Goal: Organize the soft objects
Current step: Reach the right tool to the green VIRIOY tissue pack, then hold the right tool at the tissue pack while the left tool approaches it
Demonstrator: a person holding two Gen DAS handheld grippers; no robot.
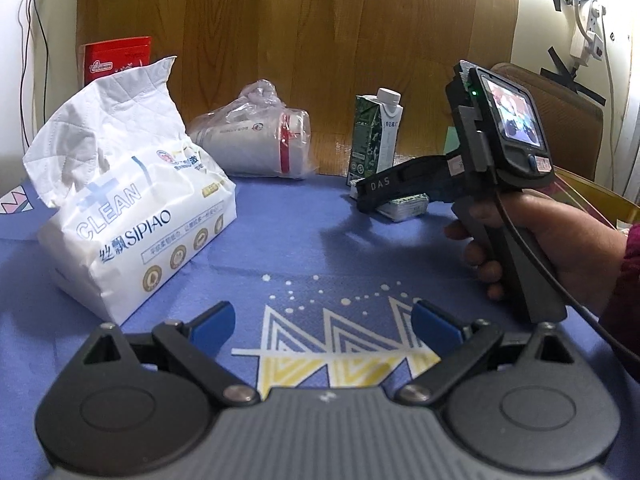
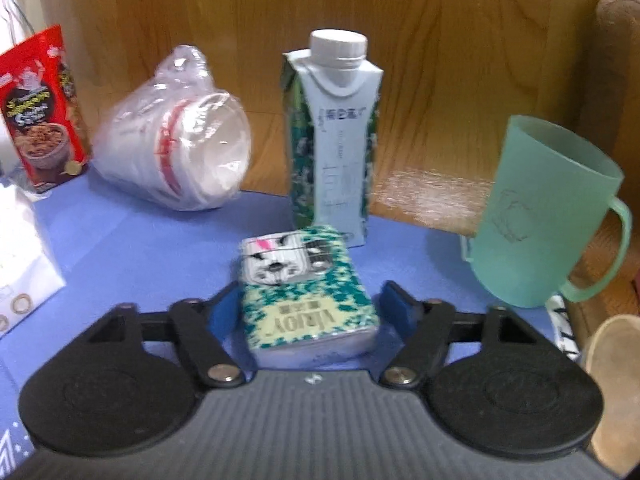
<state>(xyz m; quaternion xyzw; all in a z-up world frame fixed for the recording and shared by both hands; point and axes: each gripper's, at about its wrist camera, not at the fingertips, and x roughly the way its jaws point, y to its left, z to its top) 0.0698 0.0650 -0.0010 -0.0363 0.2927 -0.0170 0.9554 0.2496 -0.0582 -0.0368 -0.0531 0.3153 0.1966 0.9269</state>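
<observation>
A small green-patterned tissue pack lies on the blue mat between the open jaws of my right gripper; the blue pads stand on either side of it, whether they touch it I cannot tell. In the left wrist view the pack peeks out under the right gripper. A large white tissue bag with a sheet sticking out stands at the left; it also shows in the right wrist view. My left gripper is open and empty over the mat.
A bagged stack of paper cups lies on its side at the back. A green-white drink carton stands behind the small pack. A teal mug stands at the right, a red box at the back left. A wooden panel backs the table.
</observation>
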